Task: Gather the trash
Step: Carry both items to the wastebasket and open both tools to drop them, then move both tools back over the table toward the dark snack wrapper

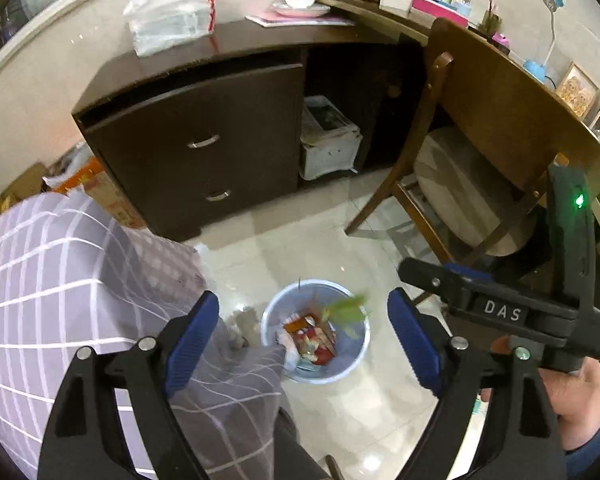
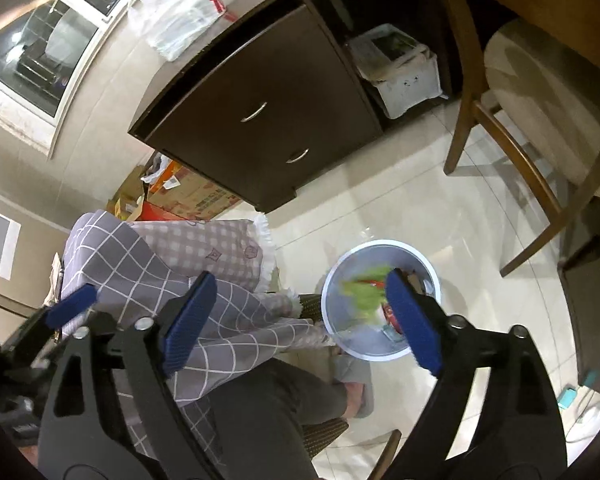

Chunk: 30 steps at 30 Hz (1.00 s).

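I hold both claws tipped steeply down over the floor, above the round white bin. My left claw stands released, its blue pads spread wide with nothing between them; through the gap I look straight into the bin. My right claw is released as well, its pads wide apart and empty. In the left view the right claw's black body comes in from the right edge, with my right hand wrapped round its handle. In the right view one blue pad of the left claw shows at the left edge.

A blurred green scrap hangs at the mouth of the bin, touched by neither claw; whether it has reached the rubbish below I cannot tell. The bin already holds red and orange wrappers at its bottom.

A grey checked cloth drapes over my lap and overlaps the bin's near-left rim. My foot in a slipper rests on the floor just beside the bin. Beyond stands a dark drawer cabinet with a white plastic bag on its top, a white crate in the open niche beside it, and a wooden chair with a pale cushion to the right, well apart from the bin. Cardboard boxes lie against the cabinet's left side.
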Each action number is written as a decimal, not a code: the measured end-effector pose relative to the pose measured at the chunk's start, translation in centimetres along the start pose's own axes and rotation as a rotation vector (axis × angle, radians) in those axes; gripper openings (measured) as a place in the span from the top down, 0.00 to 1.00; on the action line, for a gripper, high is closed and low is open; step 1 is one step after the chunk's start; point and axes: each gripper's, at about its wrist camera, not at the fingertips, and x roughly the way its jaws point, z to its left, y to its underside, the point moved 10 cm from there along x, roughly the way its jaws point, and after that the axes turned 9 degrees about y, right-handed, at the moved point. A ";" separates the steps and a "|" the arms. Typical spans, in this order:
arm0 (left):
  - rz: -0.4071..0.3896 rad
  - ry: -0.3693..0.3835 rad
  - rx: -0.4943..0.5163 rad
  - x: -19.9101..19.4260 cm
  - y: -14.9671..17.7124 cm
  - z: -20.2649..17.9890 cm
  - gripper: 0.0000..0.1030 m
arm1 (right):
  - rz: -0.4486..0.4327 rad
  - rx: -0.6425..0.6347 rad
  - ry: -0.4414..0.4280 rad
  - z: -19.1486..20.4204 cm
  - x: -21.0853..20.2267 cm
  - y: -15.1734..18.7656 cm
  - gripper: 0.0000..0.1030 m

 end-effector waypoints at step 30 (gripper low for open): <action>-0.299 -0.145 -0.131 -16.2 1.9 9.7 0.10 | -0.169 -0.381 -0.111 20.0 -9.2 1.0 0.06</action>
